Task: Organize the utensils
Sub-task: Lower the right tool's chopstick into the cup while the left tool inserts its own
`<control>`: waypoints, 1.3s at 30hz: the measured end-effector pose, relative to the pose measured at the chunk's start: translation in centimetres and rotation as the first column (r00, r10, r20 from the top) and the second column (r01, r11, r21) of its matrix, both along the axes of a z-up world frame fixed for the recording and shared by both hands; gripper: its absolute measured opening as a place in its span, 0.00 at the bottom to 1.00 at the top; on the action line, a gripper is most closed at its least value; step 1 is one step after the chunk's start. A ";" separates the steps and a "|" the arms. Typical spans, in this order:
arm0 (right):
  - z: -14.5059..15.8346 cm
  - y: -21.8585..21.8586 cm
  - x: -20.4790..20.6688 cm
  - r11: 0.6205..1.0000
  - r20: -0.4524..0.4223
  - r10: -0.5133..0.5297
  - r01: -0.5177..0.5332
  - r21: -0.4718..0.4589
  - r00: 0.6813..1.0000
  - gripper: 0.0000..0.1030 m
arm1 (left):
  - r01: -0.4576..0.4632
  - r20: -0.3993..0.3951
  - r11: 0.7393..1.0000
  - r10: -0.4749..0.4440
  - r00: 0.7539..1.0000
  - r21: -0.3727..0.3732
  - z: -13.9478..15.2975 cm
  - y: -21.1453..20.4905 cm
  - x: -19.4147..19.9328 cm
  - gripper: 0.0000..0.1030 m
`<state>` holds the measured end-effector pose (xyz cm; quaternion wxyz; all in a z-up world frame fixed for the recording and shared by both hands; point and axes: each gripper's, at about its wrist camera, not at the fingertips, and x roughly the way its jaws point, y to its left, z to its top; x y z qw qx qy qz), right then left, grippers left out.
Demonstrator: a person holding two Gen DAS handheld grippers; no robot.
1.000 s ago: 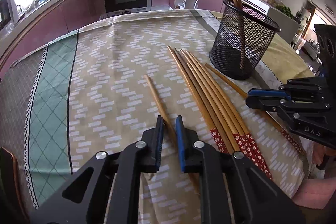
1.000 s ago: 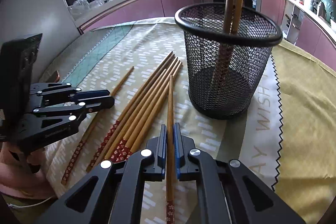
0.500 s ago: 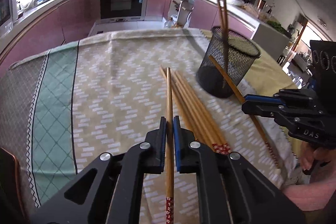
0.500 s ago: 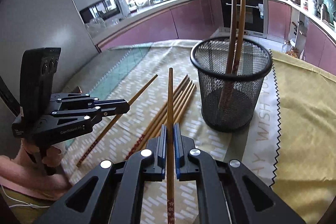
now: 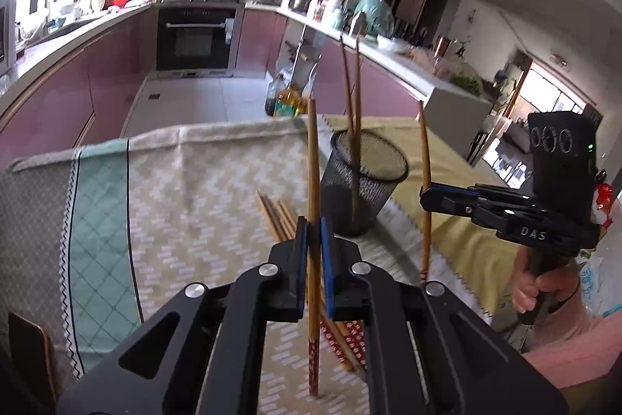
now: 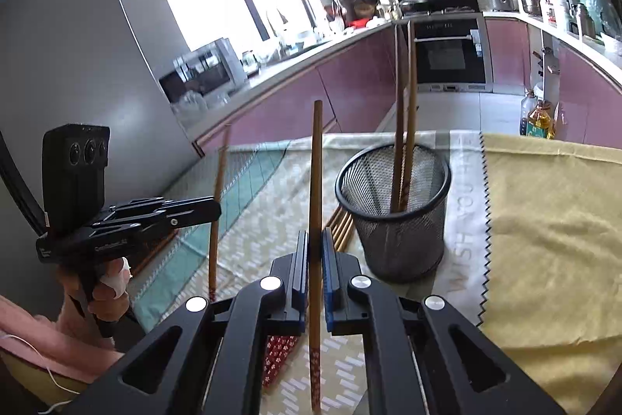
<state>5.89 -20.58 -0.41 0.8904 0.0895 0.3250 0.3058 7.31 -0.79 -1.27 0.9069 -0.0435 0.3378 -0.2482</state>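
In the left wrist view, the left gripper [image 5: 314,232] at lower centre is clamped on an upright chopstick [image 5: 312,166]; the mesh cup [image 5: 363,189], centre right, holds two chopsticks. In the right wrist view, the right gripper [image 6: 315,247] pinches its own chopstick [image 6: 315,181], left of the cup; loose chopsticks [image 6: 342,224] lie on the tablecloth [image 6: 544,220].

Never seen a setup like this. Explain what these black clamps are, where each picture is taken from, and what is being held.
No robot here: a person holds a handheld gripper in each hand, each with a camera looking along its fingers. One picture is from the left gripper, the other from the right gripper; each also shows the other from the side. Each is shut on one chopstick, the left chopstick and the right chopstick. On the tablecloth stand a mesh holder with two chopsticks and loose chopsticks.
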 end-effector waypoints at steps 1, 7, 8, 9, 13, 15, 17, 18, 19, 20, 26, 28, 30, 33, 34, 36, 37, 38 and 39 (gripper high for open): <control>0.2 -0.1 0.0 1.000 0.006 -0.003 0.003 0.005 1.000 0.06 | 0.004 0.009 1.000 -0.004 1.000 -0.008 0.4 0.0 -0.1 0.07; 1.7 -1.2 0.2 0.999 0.050 -0.027 0.026 0.033 0.998 0.06 | 0.016 0.046 0.998 -0.013 0.999 -0.053 2.2 0.5 0.0 0.07; 2.0 -1.3 0.2 0.999 0.061 -0.030 0.028 0.033 0.998 0.06 | 0.016 0.054 0.998 -0.013 0.998 -0.061 2.6 0.6 0.1 0.07; 2.2 -1.3 0.2 0.999 0.067 -0.032 0.030 0.036 0.997 0.06 | 0.019 0.059 0.998 -0.015 0.998 -0.068 2.9 0.6 0.2 0.07; 3.5 -1.9 0.5 0.999 0.106 -0.037 0.032 0.041 0.994 0.06 | 0.027 0.094 0.996 -0.019 0.995 -0.087 4.3 0.2 0.8 0.07; 4.3 -2.0 0.6 0.999 0.128 -0.034 0.029 0.039 0.991 0.06 | 0.030 0.113 0.995 -0.020 0.993 -0.095 5.0 -0.2 1.2 0.07; 5.2 -2.2 0.7 0.999 0.149 -0.037 0.032 0.032 0.988 0.06 | 0.036 0.127 0.994 -0.023 0.992 -0.106 5.7 -0.5 1.6 0.07; 5.5 -2.2 0.7 0.999 0.158 -0.037 0.033 0.031 0.987 0.06 | 0.041 0.136 0.993 -0.026 0.990 -0.112 6.2 -0.8 1.8 0.07; 6.0 -2.3 0.9 0.999 0.169 -0.039 0.034 0.031 0.985 0.06 | 0.045 0.148 0.992 -0.028 0.989 -0.115 6.7 -1.1 2.0 0.07; 6.4 -2.5 1.0 0.999 0.178 -0.042 0.037 0.031 0.983 0.06 | 0.050 0.159 0.992 -0.031 0.987 -0.119 7.1 -1.3 2.2 0.07; 8.5 -3.5 1.6 0.998 0.228 -0.060 0.053 0.034 0.972 0.06 | 0.074 0.199 0.988 -0.045 0.979 -0.138 9.4 -2.4 3.3 0.07; 9.1 -3.8 1.9 0.998 0.242 -0.067 0.061 0.034 0.968 0.06 | 0.076 0.214 0.987 -0.044 0.976 -0.141 10.1 -2.7 3.6 0.07; 9.5 -4.2 2.3 0.997 0.250 -0.074 0.066 0.041 0.966 0.06 | 0.078 0.225 0.987 -0.044 0.973 -0.142 10.7 -3.0 4.0 0.07; 9.8 -4.4 3.0 0.996 0.256 -0.086 0.078 0.044 0.963 0.06 | 0.075 0.237 0.988 -0.043 0.971 -0.131 11.1 -3.6 4.5 0.07; 9.8 -4.4 3.1 0.996 0.255 -0.087 0.078 0.046 0.963 0.06 | 0.075 0.238 0.989 -0.044 0.970 -0.125 11.1 -3.8 4.6 0.07; 9.7 -4.5 3.4 0.996 0.254 -0.090 0.080 0.050 0.963 0.06 | 0.071 0.238 0.991 -0.042 0.970 -0.115 11.1 -4.3 5.0 0.07; 9.6 -4.5 3.6 0.996 0.253 -0.091 0.082 0.047 0.963 0.06 | 0.070 0.236 0.992 -0.043 0.971 -0.109 11.0 -4.6 5.2 0.07; 9.4 -4.5 3.8 0.995 0.249 -0.096 0.087 0.046 0.964 0.06 | 0.067 0.230 0.993 -0.042 0.972 -0.098 10.8 -4.9 5.5 0.07; 9.1 -4.5 4.0 0.995 0.242 -0.098 0.089 0.046 0.965 0.06 | 0.065 0.224 0.994 -0.044 0.974 -0.089 10.6 -5.1 5.6 0.07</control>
